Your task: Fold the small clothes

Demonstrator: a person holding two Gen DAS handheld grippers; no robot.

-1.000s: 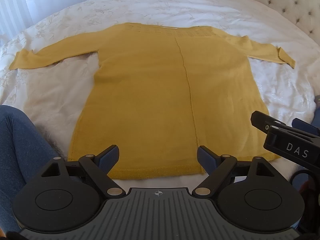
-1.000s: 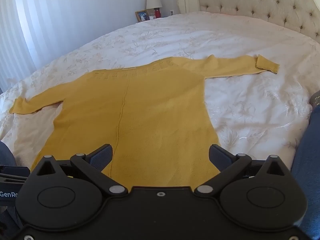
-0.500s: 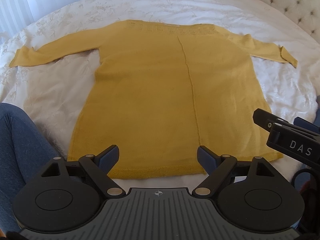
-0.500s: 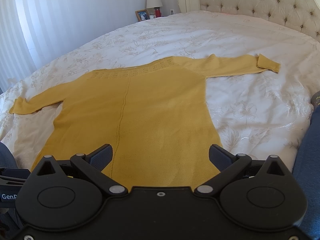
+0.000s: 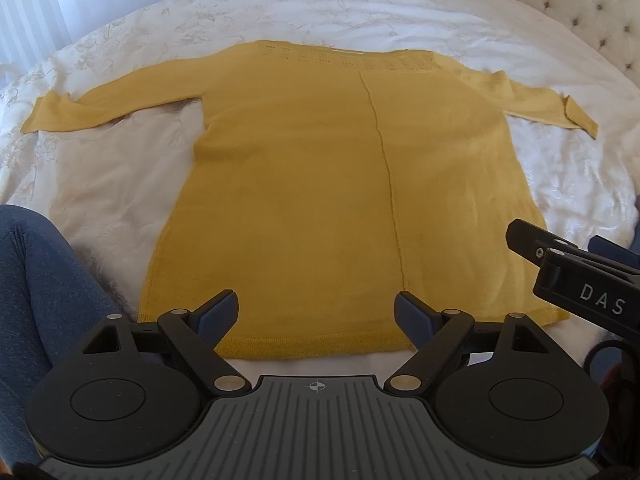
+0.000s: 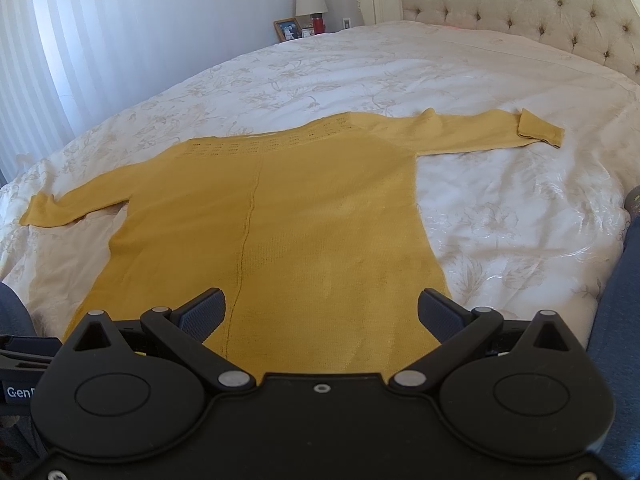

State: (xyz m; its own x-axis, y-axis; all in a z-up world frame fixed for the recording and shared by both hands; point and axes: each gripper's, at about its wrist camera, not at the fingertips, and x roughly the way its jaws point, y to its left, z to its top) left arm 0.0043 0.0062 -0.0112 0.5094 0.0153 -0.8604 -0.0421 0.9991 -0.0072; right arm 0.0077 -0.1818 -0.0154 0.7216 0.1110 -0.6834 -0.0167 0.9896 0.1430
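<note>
A mustard-yellow knit sweater (image 5: 320, 184) lies flat on the white bedspread (image 5: 120, 184), both sleeves spread out sideways, hem nearest me. It also shows in the right wrist view (image 6: 280, 232). My left gripper (image 5: 316, 314) is open and empty, just above the hem near its middle. My right gripper (image 6: 320, 314) is open and empty over the hem's right part. The right gripper's body (image 5: 580, 280) shows at the right edge of the left wrist view.
The person's jeans-clad legs are at the left (image 5: 40, 300) and the right (image 6: 616, 320). A tufted headboard (image 6: 520, 8) stands at the far right. A nightstand with a lamp (image 6: 311, 0) and a framed photo (image 6: 287, 30) is beyond the bed.
Both grippers have shifted slightly, tilting the views a little; the sweater has not moved and both grippers stay open.
</note>
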